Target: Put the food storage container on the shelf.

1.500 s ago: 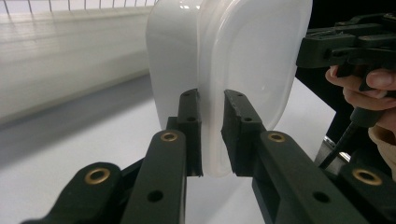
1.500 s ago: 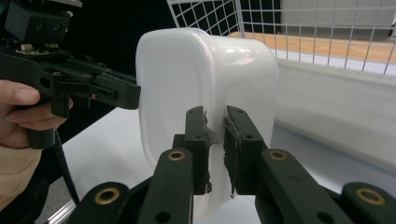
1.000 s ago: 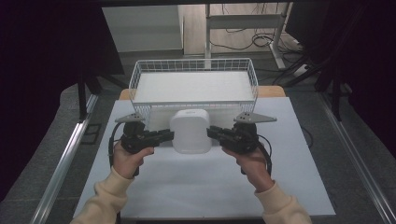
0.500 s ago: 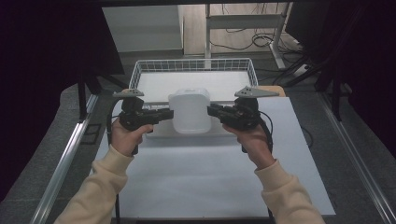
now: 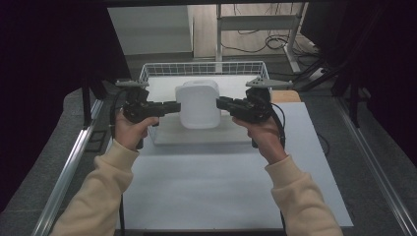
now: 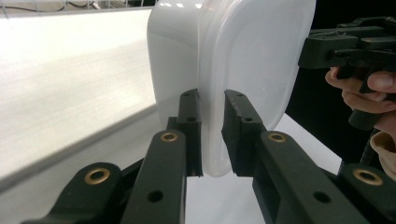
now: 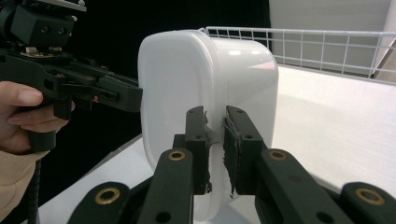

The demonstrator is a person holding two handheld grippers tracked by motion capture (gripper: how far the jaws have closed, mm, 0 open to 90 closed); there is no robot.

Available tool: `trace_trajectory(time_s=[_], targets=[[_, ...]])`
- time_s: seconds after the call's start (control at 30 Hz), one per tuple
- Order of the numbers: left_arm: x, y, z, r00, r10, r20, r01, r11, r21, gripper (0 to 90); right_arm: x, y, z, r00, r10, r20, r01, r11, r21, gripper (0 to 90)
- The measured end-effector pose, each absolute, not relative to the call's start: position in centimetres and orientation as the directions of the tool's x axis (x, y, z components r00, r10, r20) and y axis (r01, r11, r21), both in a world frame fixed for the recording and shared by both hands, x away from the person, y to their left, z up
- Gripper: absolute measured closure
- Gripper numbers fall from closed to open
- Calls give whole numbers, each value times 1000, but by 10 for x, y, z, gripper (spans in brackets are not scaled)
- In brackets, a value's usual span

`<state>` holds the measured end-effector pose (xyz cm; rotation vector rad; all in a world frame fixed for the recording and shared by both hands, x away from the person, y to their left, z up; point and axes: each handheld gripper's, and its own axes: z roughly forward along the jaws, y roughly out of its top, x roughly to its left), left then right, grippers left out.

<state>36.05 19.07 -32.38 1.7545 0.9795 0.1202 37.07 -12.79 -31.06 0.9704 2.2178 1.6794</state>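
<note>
Clamping opposite rims, left gripper (image 5: pixel 169 106) and right gripper (image 5: pixel 222 103) hold the white container (image 5: pixel 198 104) between them, above the wire basket (image 5: pixel 147 73).

A white table (image 5: pixel 221 182) carries a white wire basket (image 5: pixel 157 73) at its far end.

White lidded plastic container (image 5: pixel 198 104) (translucent), aloft on edge above wire basket (image 5: pixel 157 69)
</note>
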Motion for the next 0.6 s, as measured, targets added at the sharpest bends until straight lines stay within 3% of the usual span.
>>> trace_trajectory(time_s=[0.6], targets=[[412, 190, -280, 655, 658, -371, 576, -117, 809, 784, 425, -132, -277, -748, 583, 318, 441, 78, 894, 795]])
